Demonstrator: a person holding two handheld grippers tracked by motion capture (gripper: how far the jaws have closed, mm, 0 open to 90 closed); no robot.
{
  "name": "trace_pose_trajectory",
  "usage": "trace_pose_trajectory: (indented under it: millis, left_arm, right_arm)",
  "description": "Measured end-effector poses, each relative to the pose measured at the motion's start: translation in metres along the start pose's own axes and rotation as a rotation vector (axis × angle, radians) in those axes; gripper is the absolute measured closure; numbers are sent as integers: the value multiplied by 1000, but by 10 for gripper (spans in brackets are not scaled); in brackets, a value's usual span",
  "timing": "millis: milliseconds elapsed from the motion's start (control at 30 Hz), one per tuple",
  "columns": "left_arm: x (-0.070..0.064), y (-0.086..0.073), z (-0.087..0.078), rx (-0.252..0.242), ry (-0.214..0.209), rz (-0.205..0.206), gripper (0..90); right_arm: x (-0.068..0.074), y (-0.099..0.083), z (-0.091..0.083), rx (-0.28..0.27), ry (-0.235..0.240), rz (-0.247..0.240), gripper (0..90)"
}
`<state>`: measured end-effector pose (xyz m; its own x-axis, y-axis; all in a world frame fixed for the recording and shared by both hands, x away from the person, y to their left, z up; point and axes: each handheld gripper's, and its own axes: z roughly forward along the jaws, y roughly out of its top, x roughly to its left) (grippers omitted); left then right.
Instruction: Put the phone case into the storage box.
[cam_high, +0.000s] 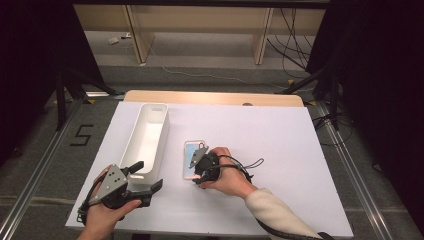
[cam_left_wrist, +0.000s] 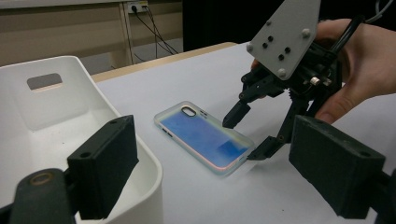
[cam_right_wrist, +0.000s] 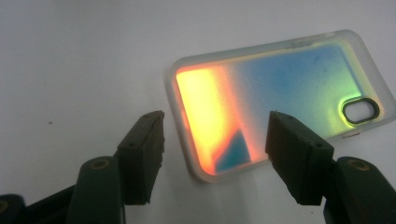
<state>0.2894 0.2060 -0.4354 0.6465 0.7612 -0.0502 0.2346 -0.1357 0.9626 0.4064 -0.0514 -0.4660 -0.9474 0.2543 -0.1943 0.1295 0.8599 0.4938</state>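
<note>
Straddling the near end of the phone case (cam_right_wrist: 275, 102), which lay flat on the tabletop (cam_high: 280, 140) beside the white bin (cam_high: 145, 140), right hand-held gripper (cam_right_wrist: 215, 154) was spread; pinching both long edges squarely seemed best. Left hand-held gripper (cam_left_wrist: 210, 172) was spread too.

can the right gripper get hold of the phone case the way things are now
Probably yes. The right gripper is open, its jaws either side of the phone case's near end, with nothing between them.

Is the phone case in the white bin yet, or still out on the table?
Out: the phone case lies flat on the table beside the white bin, right gripper open at its end.
</note>
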Motion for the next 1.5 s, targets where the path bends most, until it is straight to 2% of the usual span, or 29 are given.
trace_pose_trajectory:
  millis: [200,500,700,800,867,933,1000,1033,1067,1200,1233,1267,1333,1400,1500]
  left_arm:
    - [0,0,0,-5,-7,6,145]
    - [-2,1,0,-4,-10,1,145]
    - [-2,1,0,-4,-13,6,145]
    - [-3,1,-1,-4,-14,6,144]
    - [-3,1,-1,-4,-13,7,145]
    - [-3,1,-1,-4,-13,7,144]
    - [-3,1,-1,-4,-14,8,144]
    - [-3,1,-1,-4,-14,7,144]
    - [-3,1,-1,-4,-13,6,144]
    - [-3,1,-1,-4,-14,7,145]
    - [-3,1,-1,-3,-15,7,145]
    - [-3,1,-1,-2,-15,7,145]
    - [-3,1,-1,-2,-16,6,145]
    - [-3,1,-1,-1,-17,7,145]
    - [-3,1,-1,0,-16,7,145]
  right_arm:
    - [-2,4,4,39,6,-12,393]
    - [-1,12,9,95,22,-74,429]
    - [-3,17,10,127,53,-78,484]
    - [-3,19,10,138,48,-76,489]
    - [-4,23,11,146,44,-95,490]
    - [-4,23,12,150,46,-95,490]
    - [-6,25,12,164,44,-131,489]
    - [-4,25,13,164,50,-100,491]
    - [-4,26,13,165,56,-99,497]
    - [-5,27,13,181,63,-117,579]
    - [-4,27,13,178,74,-119,611]
    - [-2,27,13,180,86,-100,628]
    - [-2,28,13,184,104,-108,672]
    - [-3,28,13,177,111,-121,693]
    - [-2,28,13,187,113,-102,713]
